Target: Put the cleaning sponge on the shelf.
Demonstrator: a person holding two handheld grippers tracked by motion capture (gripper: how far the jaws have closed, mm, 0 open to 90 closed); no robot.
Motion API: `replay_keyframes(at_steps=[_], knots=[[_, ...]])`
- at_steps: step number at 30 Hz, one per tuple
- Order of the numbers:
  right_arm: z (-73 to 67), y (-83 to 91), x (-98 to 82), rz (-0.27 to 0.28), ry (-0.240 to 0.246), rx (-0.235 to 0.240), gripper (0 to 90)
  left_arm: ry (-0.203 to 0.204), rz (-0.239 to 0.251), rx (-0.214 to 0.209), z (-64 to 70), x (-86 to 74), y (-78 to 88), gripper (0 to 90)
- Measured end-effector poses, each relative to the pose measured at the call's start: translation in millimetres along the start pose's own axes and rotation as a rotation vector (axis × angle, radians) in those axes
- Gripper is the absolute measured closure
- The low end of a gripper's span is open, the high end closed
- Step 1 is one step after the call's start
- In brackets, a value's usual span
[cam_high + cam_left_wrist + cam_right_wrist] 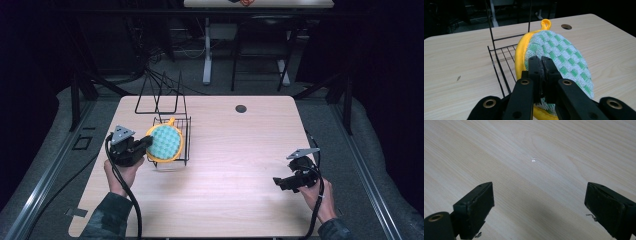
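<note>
Pinching the pot holder (559, 52) by its near edge, my left gripper (148, 142) holds it upright over the wire rack (186, 134) just ahead, seemingly to place it; my right gripper (539, 207) waits spread above bare table (529, 150)

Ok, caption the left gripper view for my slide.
Left claw shut on a green-checked, yellow-edged potholder, held beside a black wire rack on the wooden table.

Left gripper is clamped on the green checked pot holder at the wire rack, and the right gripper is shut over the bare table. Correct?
Not quite: the right gripper is open, its jaws wide apart in the right gripper view. The rest holds.
</note>
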State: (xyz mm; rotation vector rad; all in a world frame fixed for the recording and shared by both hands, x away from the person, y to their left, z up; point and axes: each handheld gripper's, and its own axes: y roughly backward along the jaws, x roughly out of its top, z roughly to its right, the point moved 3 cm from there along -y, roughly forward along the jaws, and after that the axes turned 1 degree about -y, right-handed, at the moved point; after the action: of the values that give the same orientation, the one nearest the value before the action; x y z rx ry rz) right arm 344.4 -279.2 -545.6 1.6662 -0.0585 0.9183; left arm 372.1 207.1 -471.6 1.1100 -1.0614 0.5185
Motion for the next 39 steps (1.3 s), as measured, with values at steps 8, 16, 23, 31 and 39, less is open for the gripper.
replay_keyframes(at_steps=[8,16,23,31,39], knots=[[0.2,-0.6,-0.3,-0.001,-0.005,0.002,8.4,0.044,0.014,0.029,-10.0,-3.4,-4.6,87.3],[0.4,-1.3,1.2,0.006,-0.008,0.014,8.6,0.104,0.002,0.031,-19.7,-6.7,-19.6,87.4],[-2.9,-0.4,1.4,0.009,0.003,-0.003,7.6,0.130,0.000,0.043,-28.6,-9.8,-29.2,87.3],[-1.5,1.8,2.1,0.030,-0.005,-0.001,4.9,0.141,-0.005,0.044,-25.8,-10.2,-39.7,87.3],[-5.3,1.5,3.3,0.034,0.008,0.002,2.1,0.142,-0.015,0.073,-25.9,-12.4,-52.1,87.3]])
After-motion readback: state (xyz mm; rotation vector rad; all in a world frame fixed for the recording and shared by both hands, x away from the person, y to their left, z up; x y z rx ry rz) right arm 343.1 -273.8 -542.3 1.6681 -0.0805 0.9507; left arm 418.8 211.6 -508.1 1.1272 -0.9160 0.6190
